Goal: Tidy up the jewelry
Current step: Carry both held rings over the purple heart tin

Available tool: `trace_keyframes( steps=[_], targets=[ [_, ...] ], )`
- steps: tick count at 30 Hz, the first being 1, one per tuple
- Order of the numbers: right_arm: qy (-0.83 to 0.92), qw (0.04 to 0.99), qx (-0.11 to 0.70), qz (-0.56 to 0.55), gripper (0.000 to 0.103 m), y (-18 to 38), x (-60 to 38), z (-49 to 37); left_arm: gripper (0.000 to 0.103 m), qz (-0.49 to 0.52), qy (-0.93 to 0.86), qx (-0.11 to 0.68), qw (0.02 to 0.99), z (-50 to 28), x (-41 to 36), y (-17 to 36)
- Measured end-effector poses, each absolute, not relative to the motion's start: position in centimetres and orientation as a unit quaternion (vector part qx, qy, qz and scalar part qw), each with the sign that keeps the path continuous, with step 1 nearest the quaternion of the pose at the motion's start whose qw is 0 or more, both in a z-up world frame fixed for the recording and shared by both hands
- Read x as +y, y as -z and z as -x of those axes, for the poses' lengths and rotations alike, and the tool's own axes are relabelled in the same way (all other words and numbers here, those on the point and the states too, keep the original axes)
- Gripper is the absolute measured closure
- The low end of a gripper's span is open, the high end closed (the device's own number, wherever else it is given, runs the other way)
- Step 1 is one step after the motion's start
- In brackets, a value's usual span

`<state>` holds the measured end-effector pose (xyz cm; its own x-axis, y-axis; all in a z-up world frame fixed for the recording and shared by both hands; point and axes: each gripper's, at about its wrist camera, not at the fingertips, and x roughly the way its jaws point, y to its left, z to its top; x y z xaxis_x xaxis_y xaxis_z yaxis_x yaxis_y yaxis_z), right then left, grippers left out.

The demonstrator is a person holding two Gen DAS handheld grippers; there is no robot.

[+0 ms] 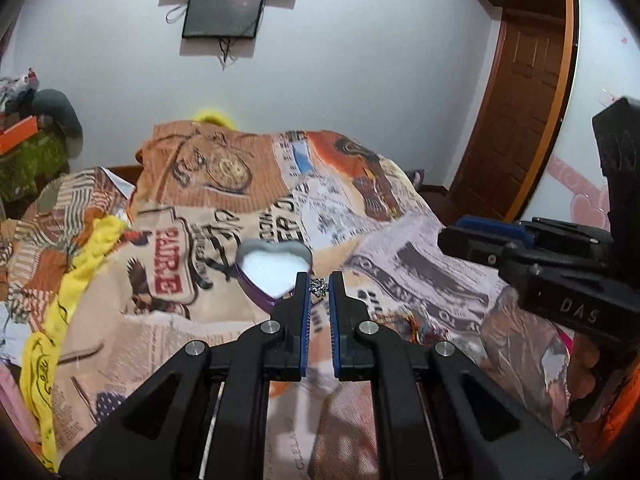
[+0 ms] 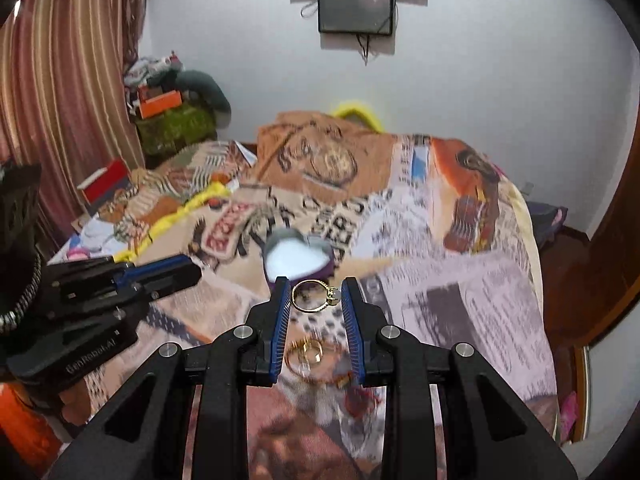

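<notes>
The heart-shaped box [image 1: 274,270] lies open, showing only white lining. The left gripper [image 1: 320,286] pinches a small silver flower charm [image 1: 319,287]; the right gripper [image 2: 316,296] clamps a gold ring [image 2: 315,296].

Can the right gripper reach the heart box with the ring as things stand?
Probably yes. The right gripper holds the gold ring, and the open heart box lies just ahead on the bedspread with nothing between.

The right gripper [image 1: 460,240] body reads "DAS", the left gripper [image 2: 188,270] body "GenRobot.AI", and the bedspread [image 1: 400,248] carries a red "PRAIRIE" label.
</notes>
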<state>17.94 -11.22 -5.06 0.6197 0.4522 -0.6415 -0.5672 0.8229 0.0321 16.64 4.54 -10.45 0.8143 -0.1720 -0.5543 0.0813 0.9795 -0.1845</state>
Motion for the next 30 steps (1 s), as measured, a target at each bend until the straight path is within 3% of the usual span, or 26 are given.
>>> trace_keyframes(
  steps=[16, 30],
  targets=[
    [-0.298, 0.891, 0.331, 0.085, 0.079, 5.3, -6.9, -23.2, 0.096, 0.06, 0.029, 0.303, 0.951, -22.0, 6.9, 10.9],
    [-0.306, 0.835, 0.451, 0.079, 0.079, 11.5, -4.7, -30.1, 0.096, 0.069, 0.065, 0.396, 0.913, -29.1, 8.2, 16.5]
  ],
)
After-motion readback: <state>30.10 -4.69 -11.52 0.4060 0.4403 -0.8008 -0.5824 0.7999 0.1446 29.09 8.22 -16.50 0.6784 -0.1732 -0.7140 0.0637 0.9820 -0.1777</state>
